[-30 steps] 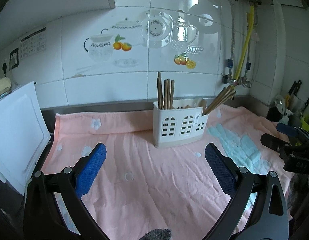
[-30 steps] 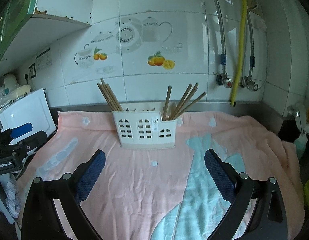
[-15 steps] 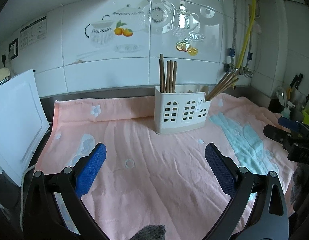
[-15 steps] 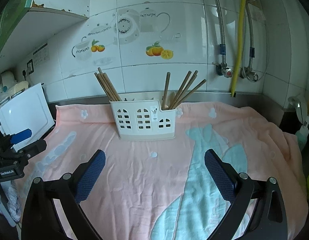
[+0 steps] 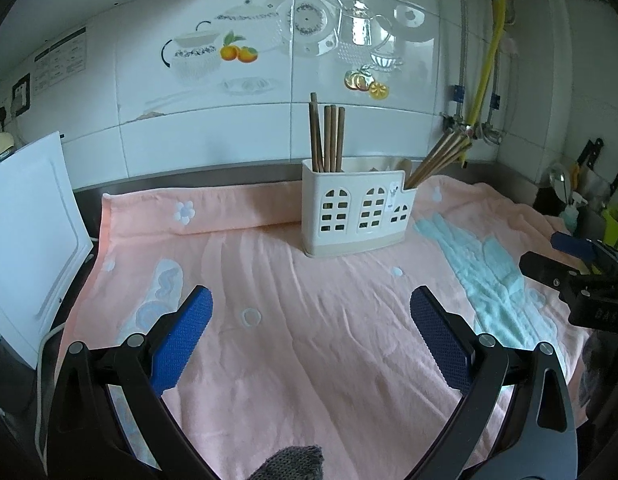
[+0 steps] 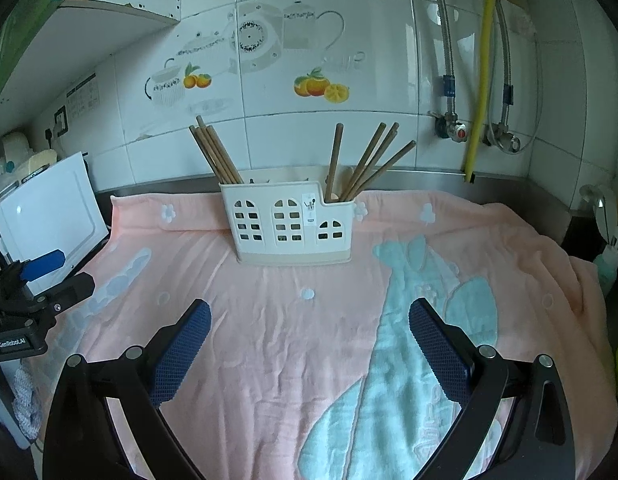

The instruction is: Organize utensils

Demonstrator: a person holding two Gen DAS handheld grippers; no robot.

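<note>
Here, both tongs, left [image 5: 311, 312] and right [image 6: 309, 322], gape wide and empty; ahead of them, the holder [image 6: 289, 224] carries light, stiff, probably slick chopsticks [image 6: 363, 162], best gripped near their exposed upper ends.

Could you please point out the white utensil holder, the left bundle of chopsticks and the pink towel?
white utensil holder [image 6: 287, 224], right wrist view, front wall.
left bundle of chopsticks [image 6: 215, 152], right wrist view, mid shafts.
pink towel [image 6: 269, 320], right wrist view, bare middle.

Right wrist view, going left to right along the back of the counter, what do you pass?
White cutting board → left chopstick bundle → white utensil caddy → right chopstick bundle → red-knobbed valve → yellow hose
</note>
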